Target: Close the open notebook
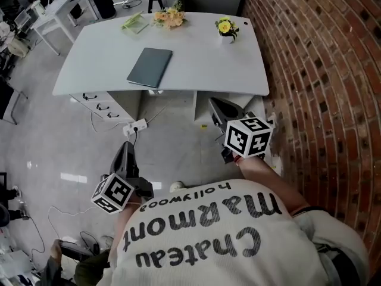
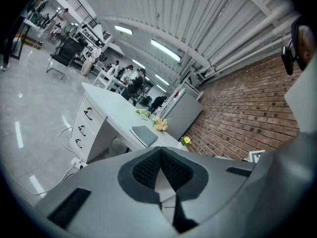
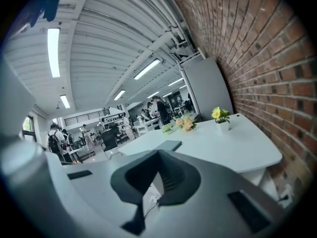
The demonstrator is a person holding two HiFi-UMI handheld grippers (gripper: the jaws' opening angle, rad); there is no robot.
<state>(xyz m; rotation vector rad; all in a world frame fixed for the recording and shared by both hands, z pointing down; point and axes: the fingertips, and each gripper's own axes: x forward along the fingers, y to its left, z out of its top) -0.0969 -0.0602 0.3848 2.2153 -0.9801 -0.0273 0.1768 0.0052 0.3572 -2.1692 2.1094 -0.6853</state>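
– Chateau Marmont, with a smaller "hollywood" next to it, is closest: dark letters across my pale top [image 1: 202, 231], upside down from the head view.
– Any other writing?
– None I can read; the left cube [image 1: 113, 193] and the right cube [image 1: 248, 137] bear only black-and-white square markers.
– And the jaws?
– My left gripper [image 2: 159, 150] has its pads pressed together at the tips, nothing between them; my right gripper [image 3: 158, 155] is the same; both hang over the floor [image 1: 47, 142], short of the table [image 1: 208, 64].
– Where is the notebook?
– The notebook [image 1: 149, 67] lies flat with its dark grey-green cover closed, near the table's near edge, left of the middle; it is well apart from both grippers.
– What else is on the table?
– Orange flowers [image 1: 169, 18] and a green flat item [image 1: 136, 22] along the far edge; yellow flowers [image 1: 227, 28] in a white pot towards the far right corner.
– And the room?
– White tabletop with drawers [image 1: 98, 103] under its left end; glossy grey floor with a power strip [image 1: 136, 126] and cables; a brick wall [image 1: 315, 70] on the right; beyond the table, an open office with desks, people and strip lights under a ribbed ceiling.
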